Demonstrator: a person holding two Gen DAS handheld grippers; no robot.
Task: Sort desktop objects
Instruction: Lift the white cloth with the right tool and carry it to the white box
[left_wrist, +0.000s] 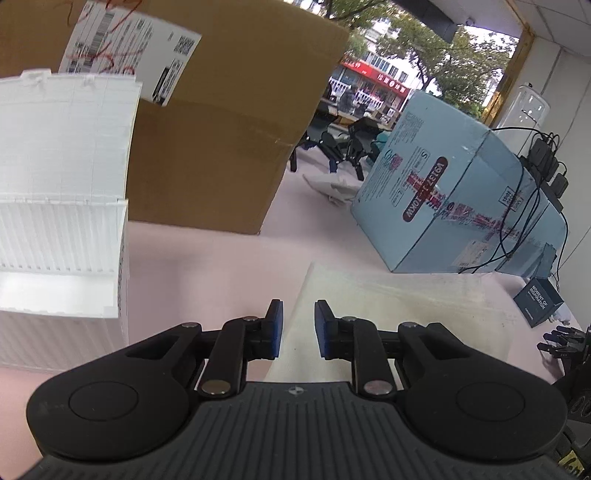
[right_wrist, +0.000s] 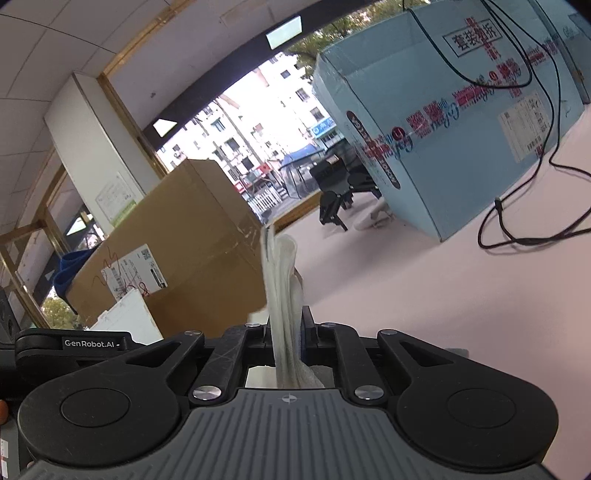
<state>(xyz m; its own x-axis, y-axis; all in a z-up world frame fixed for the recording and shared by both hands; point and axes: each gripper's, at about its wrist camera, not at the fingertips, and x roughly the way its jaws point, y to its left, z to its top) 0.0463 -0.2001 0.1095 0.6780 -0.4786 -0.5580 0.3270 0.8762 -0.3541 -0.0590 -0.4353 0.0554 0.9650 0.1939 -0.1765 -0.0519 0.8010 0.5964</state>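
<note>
My right gripper (right_wrist: 286, 325) is shut on a white cloth (right_wrist: 282, 273), which stands up in a crumpled fold between the jaws, lifted off the pink table. In the left wrist view the same white cloth (left_wrist: 388, 306) spreads flat over the table in front of my left gripper (left_wrist: 298, 321). That gripper is open with nothing between its blue pads (left_wrist: 275, 325), just over the cloth's near left edge. A white ribbed storage box (left_wrist: 62, 266) stands open at the left.
A large brown cardboard box (left_wrist: 221, 129) stands behind, a light blue carton (left_wrist: 461, 192) at the right with black cables (right_wrist: 517, 229) trailing onto the table. A small dark box (left_wrist: 537, 301) and black clips (left_wrist: 561, 339) lie far right.
</note>
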